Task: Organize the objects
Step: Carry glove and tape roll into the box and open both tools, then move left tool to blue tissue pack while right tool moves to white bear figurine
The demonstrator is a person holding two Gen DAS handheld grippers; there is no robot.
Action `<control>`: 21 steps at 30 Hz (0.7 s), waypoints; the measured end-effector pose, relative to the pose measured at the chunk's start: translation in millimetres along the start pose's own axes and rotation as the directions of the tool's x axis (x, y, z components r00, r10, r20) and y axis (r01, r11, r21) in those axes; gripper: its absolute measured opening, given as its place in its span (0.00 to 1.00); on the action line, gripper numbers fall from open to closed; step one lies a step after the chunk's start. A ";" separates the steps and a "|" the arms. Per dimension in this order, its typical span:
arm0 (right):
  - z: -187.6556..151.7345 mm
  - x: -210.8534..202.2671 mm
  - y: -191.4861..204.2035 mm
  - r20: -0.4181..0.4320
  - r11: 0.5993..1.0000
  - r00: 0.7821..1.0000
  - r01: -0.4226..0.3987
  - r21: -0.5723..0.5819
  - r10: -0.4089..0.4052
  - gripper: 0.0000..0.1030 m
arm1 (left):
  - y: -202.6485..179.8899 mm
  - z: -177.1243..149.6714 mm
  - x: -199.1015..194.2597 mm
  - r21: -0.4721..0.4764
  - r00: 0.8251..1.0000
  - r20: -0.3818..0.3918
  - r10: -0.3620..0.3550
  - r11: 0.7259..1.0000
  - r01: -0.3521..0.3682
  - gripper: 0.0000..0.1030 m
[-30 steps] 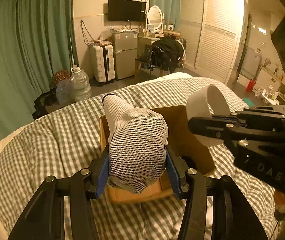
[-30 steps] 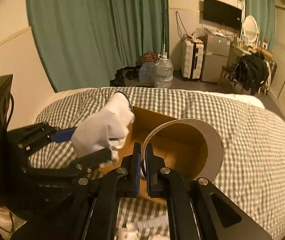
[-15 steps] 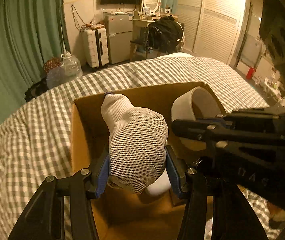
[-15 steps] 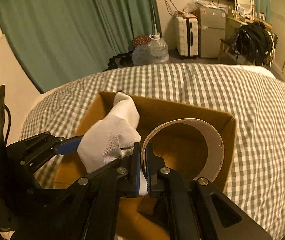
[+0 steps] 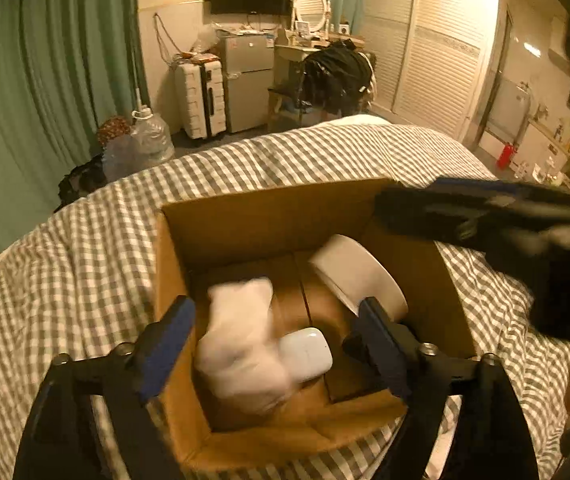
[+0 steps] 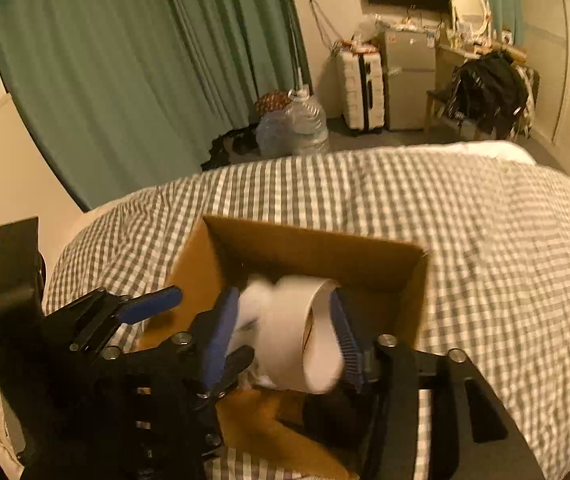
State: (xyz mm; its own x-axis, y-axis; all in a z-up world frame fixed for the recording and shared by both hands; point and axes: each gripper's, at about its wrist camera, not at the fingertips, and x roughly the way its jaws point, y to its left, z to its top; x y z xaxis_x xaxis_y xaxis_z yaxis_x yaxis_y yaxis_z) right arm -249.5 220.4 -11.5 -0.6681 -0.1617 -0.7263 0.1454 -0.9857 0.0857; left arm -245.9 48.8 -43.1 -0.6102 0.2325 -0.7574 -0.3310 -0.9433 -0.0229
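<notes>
An open cardboard box [image 5: 261, 216] [image 6: 309, 246] sits on the checked bed. Inside it lie a white knitted glove [image 5: 241, 340] [image 6: 251, 304], blurred by motion, a white tape roll [image 5: 359, 276] [image 6: 301, 344] and a small white case [image 5: 307, 354]. My left gripper [image 5: 277, 322] is open above the box, the glove below and between its fingers. My right gripper [image 6: 285, 328] is open over the box, the tape roll loose between its fingers. The right gripper also shows in the left wrist view [image 5: 485, 216], blurred.
The box sits on a grey and white checked bedspread [image 5: 65, 264] [image 6: 485, 240]. Beyond the bed stand green curtains [image 6: 145, 60], water jugs [image 5: 145, 144], a white suitcase [image 5: 201, 96], a small fridge [image 5: 247, 80] and a chair with black clothes [image 5: 337, 72].
Both grippers have opened. The glove has dropped from the left gripper into the box. The tape roll has left the right gripper's grip and sits lower, in the box.
</notes>
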 end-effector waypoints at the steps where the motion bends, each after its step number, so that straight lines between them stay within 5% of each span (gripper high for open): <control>1: 1.7 -7.3 -0.4 0.013 1.000 1.000 0.008 0.003 -0.008 0.62 | 0.4 2.3 -5.3 -0.004 1.000 0.001 0.009 1.000 -0.009 0.88; 11: -5.5 -103.9 14.2 0.091 0.994 0.990 0.112 -0.005 -0.111 0.69 | 0.4 -10.4 -87.7 0.004 0.993 0.045 0.108 0.994 -0.108 0.93; 21: -79.4 -131.5 39.6 0.042 0.981 0.982 0.185 -0.064 -0.183 0.69 | 13.3 -103.5 -105.0 -0.078 0.975 -0.028 0.222 0.972 -0.224 0.93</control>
State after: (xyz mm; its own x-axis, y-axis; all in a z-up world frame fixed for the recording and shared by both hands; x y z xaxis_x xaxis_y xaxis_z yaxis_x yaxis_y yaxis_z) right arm -98.0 206.5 33.3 -0.7132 0.0194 -0.7007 0.0654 -0.9934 -0.0941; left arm -111.7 -12.7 -31.4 -0.6479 0.0103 -0.7617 -0.1293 -0.9869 0.0966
